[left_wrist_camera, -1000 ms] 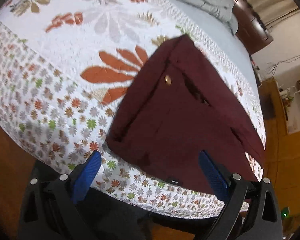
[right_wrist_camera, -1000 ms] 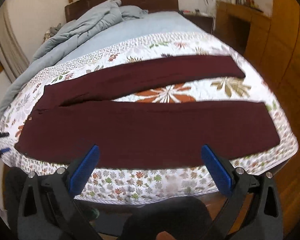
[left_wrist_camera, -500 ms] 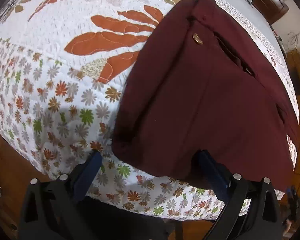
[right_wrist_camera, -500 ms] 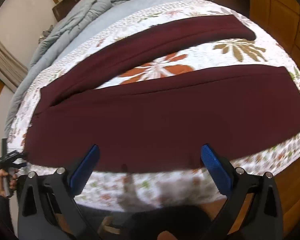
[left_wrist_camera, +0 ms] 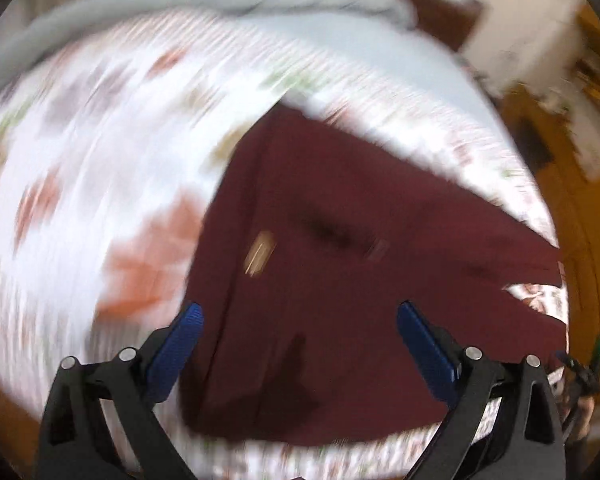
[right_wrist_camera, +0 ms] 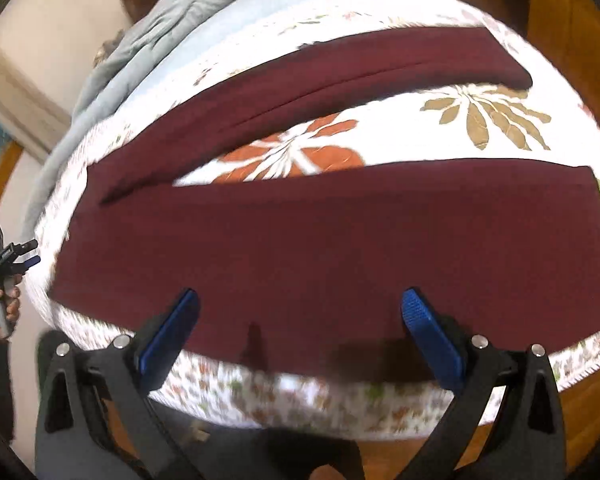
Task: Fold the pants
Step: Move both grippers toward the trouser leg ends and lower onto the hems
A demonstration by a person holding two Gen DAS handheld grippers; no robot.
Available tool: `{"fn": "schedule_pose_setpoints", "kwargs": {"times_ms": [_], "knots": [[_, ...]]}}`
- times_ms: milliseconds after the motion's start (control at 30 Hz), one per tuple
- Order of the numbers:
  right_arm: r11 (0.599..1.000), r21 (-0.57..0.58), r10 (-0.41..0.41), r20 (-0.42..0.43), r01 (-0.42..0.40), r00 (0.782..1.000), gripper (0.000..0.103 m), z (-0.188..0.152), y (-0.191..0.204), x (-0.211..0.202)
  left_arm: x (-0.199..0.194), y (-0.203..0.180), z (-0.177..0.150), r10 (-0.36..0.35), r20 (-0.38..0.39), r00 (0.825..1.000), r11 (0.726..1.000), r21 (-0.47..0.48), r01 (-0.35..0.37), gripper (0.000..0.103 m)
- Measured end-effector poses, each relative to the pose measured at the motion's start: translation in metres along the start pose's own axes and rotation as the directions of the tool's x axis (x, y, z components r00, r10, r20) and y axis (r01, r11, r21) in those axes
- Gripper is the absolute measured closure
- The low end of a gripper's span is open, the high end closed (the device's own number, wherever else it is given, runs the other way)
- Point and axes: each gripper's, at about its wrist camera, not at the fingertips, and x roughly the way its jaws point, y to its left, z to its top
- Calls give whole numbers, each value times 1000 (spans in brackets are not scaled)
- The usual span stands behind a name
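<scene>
Dark maroon pants [right_wrist_camera: 320, 236] lie spread flat on a floral quilt, legs apart in a V, the near leg along the bed's front edge. My right gripper [right_wrist_camera: 300, 312] is open, hovering over the near leg's lower edge. In the blurred left wrist view the waistband end of the pants [left_wrist_camera: 332, 280] with a brass button [left_wrist_camera: 260, 252] fills the middle. My left gripper [left_wrist_camera: 298, 324] is open just above the waist area. The left gripper also shows at the far left of the right wrist view [right_wrist_camera: 10, 260].
The white floral quilt [right_wrist_camera: 480, 120] covers a bed with a grey duvet [right_wrist_camera: 172, 32] bunched at the headboard. Wooden floor [right_wrist_camera: 580, 420] and wooden furniture surround the bed. The bed's front edge lies right under both grippers.
Both grippers have moved closer to the pants. The left view swung fast and now looks along the waist; the right gripper has dropped nearer the near leg's edge. Both stay open.
</scene>
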Motion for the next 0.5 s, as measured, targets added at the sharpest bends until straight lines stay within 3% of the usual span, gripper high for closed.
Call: {"fn": "schedule_pose_setpoints", "kwargs": {"times_ms": [67, 267, 367, 500], "knots": [[999, 19, 34, -27, -33, 999, 2, 12, -7, 3, 25, -2, 46, -34, -31, 999, 998, 59, 36, 5], [997, 10, 82, -55, -82, 995, 2, 43, -6, 6, 110, 8, 157, 3, -135, 991, 989, 145, 17, 5], [992, 21, 124, -61, -123, 990, 2, 55, -3, 13, 148, 18, 183, -17, -187, 982, 989, 139, 44, 5], [987, 14, 162, -81, -161, 984, 2, 74, -2, 22, 185, 20, 181, -37, -262, 964, 980, 179, 87, 5]]}}
